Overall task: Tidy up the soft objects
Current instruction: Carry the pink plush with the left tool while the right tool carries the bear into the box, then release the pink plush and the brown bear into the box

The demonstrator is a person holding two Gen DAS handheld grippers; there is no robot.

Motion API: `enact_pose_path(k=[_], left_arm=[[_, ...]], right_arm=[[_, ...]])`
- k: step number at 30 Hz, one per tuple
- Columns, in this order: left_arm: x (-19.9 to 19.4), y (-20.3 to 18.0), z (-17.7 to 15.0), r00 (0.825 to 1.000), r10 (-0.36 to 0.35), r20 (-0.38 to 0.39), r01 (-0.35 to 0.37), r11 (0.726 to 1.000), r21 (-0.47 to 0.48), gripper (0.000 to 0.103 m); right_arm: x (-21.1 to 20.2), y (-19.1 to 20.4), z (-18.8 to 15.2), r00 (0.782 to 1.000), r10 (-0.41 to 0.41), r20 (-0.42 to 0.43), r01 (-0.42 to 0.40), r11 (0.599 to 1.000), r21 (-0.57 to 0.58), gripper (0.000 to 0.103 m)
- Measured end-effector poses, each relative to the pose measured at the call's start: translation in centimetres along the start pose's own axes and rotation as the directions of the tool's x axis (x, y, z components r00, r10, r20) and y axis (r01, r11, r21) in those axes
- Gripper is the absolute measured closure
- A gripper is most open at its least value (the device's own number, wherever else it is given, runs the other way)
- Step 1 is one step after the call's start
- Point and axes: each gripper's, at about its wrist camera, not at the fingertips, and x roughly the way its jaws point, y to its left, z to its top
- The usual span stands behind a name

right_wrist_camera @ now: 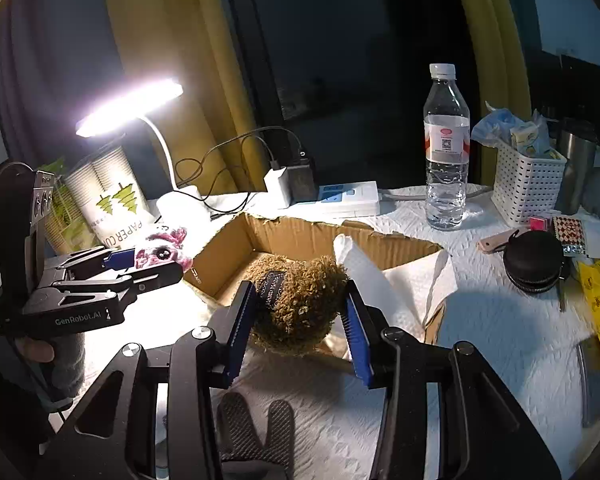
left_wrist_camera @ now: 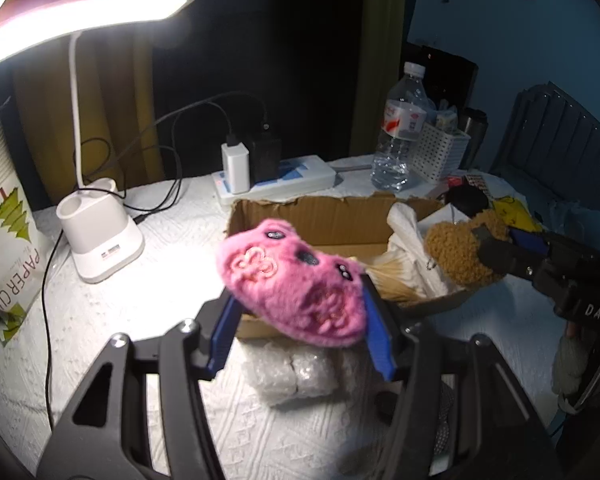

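Observation:
My left gripper (left_wrist_camera: pixel 296 300) is shut on a pink plush toy (left_wrist_camera: pixel 292 284) and holds it over the near left edge of an open cardboard box (left_wrist_camera: pixel 324 220). It also shows in the right wrist view (right_wrist_camera: pixel 156 262), with the pink toy (right_wrist_camera: pixel 162 250) between its fingers. My right gripper (right_wrist_camera: pixel 300 312) is shut on a brown curly plush toy (right_wrist_camera: pixel 300 304) above the box (right_wrist_camera: pixel 300 232). In the left wrist view the right gripper (left_wrist_camera: pixel 480 246) grips the brown toy (left_wrist_camera: pixel 456 252) at the box's right side. White cloth (left_wrist_camera: pixel 412 248) lies in the box.
A lit desk lamp (left_wrist_camera: pixel 100 240), a power strip (left_wrist_camera: pixel 276 184), a water bottle (right_wrist_camera: pixel 446 152) and a white basket (right_wrist_camera: pixel 526 188) stand behind the box. A paper-cup sleeve (left_wrist_camera: pixel 8 252) is on the left. A black round pouch (right_wrist_camera: pixel 534 260) and a grey glove (right_wrist_camera: pixel 256 436) lie near.

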Motion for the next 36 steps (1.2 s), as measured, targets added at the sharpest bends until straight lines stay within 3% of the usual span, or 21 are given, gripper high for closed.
enact_pose_path(k=[10,16,18,23,33,35,36], left_arm=[[3.7,-0.1,1.2,0.999,0.001,-0.048,-0.002,1.000,-0.020,0.045],[5.5,0.5,1.4,0.996,0.014,-0.091,-0.018,0.999,-0.040,0.038],[5.6,0.7,1.5,0.996,0.011,-0.089,-0.016,0.999,-0.048,0.029],[5.4,0.9,1.5,0.997,0.005,-0.079,-0.009,0.998,-0.058,0.022],[3.7,1.3,1.4,0.999,0.001,-0.047,-0.004,0.997,-0.071,0.020],[3.1,1.3,1.3,0.999,0.001,-0.037,-0.003,0.997,-0.071,0.020],[2.8,1.3,1.2,0.999,0.001,-0.032,-0.004,0.997,-0.072,0.020]], right_arm=[[2.2,-1.9,1.1,1.000,0.009,-0.009,-0.009,1.000,0.026,0.057],[3.8,-2.7,2.0,1.000,0.012,-0.013,-0.012,0.999,0.041,0.056],[4.3,-2.8,2.3,1.000,0.007,-0.014,-0.007,0.999,0.047,0.054],[5.2,-3.1,2.7,1.000,-0.018,-0.017,0.019,0.998,0.059,0.050],[4.4,-1.8,2.3,0.999,-0.033,-0.020,0.034,0.999,0.038,0.049],[4.1,-1.4,2.2,0.999,-0.041,-0.014,0.041,0.999,0.033,0.045],[3.9,-1.3,2.2,0.999,-0.046,-0.007,0.046,0.999,0.028,0.035]])
